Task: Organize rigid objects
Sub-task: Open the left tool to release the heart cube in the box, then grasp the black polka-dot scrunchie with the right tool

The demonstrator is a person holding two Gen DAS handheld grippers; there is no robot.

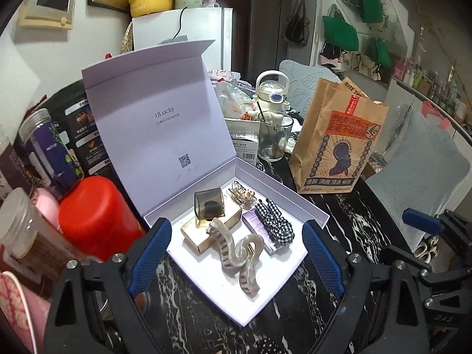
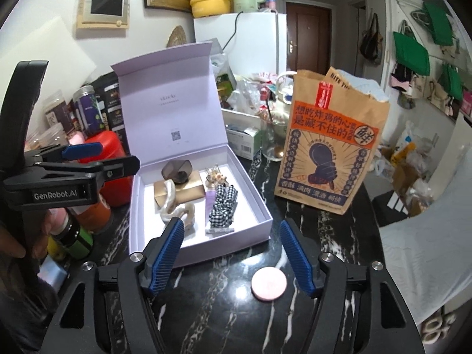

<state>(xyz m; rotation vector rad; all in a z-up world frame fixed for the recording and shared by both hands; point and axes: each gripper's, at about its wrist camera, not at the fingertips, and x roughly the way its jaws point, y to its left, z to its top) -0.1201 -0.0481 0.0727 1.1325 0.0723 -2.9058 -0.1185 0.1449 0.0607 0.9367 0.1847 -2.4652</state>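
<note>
Your left gripper (image 1: 236, 253) and right gripper (image 2: 233, 253): both agape, empty. Hair clips already in white gift box (image 2: 265, 206). Pink round disc (image 2: 268, 284) on marble table (image 2: 206, 309), between right fingers. Likely next: lower, pinch disc, box it.

A pale lilac cardboard gift box (image 1: 312, 206) sits open on the black white-veined marble tabletop (image 1: 339, 215), its hinged lid (image 1: 153, 118) standing up toward ten o'clock. Inside, a wavy translucent pearl hair claw (image 1: 236, 253) lies nearest the camera, overlapping a flat gold rectangular case (image 1: 203, 237). A smoky grey translucent square clip (image 1: 209, 208) rests on that case at twelve o'clock. A black-and-white gingham fabric scrunchie (image 1: 274, 221) lies at two o'clock on a lilac card, with a small amber claw clip (image 1: 242, 196) behind it. The left gripper (image 1: 236, 253) frames the box, blue-padded fingers (image 1: 150, 253) spread wide. A red cylindrical canister (image 1: 94, 215) stands at nine o'clock; a brown printed paper bag (image 1: 336, 141) at two.
</note>
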